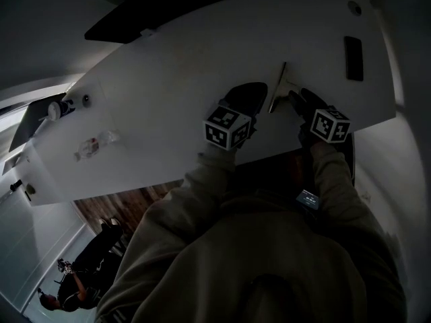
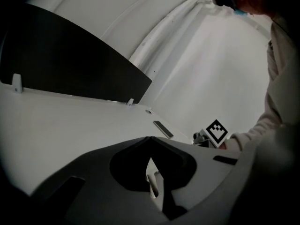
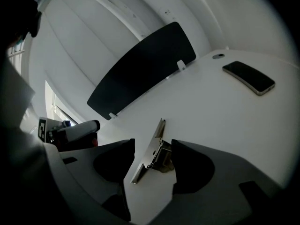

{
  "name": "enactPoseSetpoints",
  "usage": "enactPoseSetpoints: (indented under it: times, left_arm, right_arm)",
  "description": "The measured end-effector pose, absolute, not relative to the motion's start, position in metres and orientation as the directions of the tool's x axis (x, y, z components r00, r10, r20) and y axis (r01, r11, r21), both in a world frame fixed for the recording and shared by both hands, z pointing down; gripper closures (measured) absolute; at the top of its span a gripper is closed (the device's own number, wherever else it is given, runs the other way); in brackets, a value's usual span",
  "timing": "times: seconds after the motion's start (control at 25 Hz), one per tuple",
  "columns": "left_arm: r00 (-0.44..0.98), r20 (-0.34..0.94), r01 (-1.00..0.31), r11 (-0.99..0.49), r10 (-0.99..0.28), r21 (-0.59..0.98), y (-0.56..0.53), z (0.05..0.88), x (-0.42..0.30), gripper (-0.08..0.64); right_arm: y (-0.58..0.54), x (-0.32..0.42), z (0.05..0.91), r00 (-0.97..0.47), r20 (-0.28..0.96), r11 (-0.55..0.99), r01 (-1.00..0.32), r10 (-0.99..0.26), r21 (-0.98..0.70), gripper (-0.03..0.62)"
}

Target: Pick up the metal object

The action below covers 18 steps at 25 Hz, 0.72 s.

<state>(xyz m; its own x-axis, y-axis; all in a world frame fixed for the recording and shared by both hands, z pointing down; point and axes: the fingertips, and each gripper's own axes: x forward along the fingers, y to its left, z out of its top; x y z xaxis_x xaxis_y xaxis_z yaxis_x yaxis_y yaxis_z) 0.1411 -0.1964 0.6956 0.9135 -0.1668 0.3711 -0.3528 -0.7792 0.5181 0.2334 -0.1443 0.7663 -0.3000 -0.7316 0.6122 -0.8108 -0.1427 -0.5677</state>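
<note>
The metal object is a long flat strip with a small block on one side, lying on the white table. In the right gripper view the strip lies flat between the jaws, its block next to the right jaw. My right gripper stands open around it, the pads not pressing. My left gripper sits just left of the strip; in its own view the left gripper has its jaws closed together with only a thin sliver between them, and nothing is held.
A dark phone lies at the table's far right. A dark divider panel runs along the back edge. A small bottle and a clear wrapper sit at the far left. The near table edge is close to my arms.
</note>
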Motion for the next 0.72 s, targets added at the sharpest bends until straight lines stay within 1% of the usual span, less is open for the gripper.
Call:
enactPoseSetpoints:
  times: [0.16, 0.36, 0.4, 0.44, 0.56, 0.64, 0.72]
  left_arm:
    - [0.909, 0.383, -0.363, -0.767, -0.167, 0.528, -0.192, 0.706, 0.136, 0.566]
    - [0.910, 0.377, -0.361, -0.778, -0.173, 0.515, -0.195, 0.699, 0.136, 0.566]
    - [0.910, 0.377, -0.361, -0.778, -0.173, 0.514, -0.195, 0.698, 0.136, 0.566]
    - [0.911, 0.376, -0.360, -0.778, -0.172, 0.515, -0.194, 0.697, 0.136, 0.566]
    - [0.913, 0.375, -0.351, -0.780, -0.161, 0.518, -0.190, 0.698, 0.137, 0.566]
    - [0.911, 0.378, -0.353, -0.780, -0.163, 0.517, -0.189, 0.697, 0.136, 0.566]
    - [0.910, 0.377, -0.358, -0.779, -0.170, 0.514, -0.192, 0.694, 0.135, 0.566]
  right_arm:
    - [-0.146, 0.229, 0.777, -0.323, 0.623, -0.146, -0.800, -0.712, -0.582, 0.374]
    - [-0.145, 0.227, 0.793, -0.346, 0.658, -0.164, -0.795, -0.669, -0.584, 0.377]
    - [-0.146, 0.227, 0.793, -0.354, 0.659, -0.160, -0.793, -0.664, -0.588, 0.400]
    - [-0.147, 0.224, 0.790, -0.369, 0.651, -0.150, -0.787, -0.664, -0.598, 0.498]
    - [-0.153, 0.217, 0.776, -0.415, 0.610, -0.109, -0.762, -0.675, -0.638, 0.542]
    - [-0.157, 0.215, 0.768, -0.419, 0.591, -0.096, -0.756, -0.689, -0.648, 0.564]
    - [-0.162, 0.215, 0.759, -0.418, 0.581, -0.080, -0.762, -0.698, -0.643, 0.569]
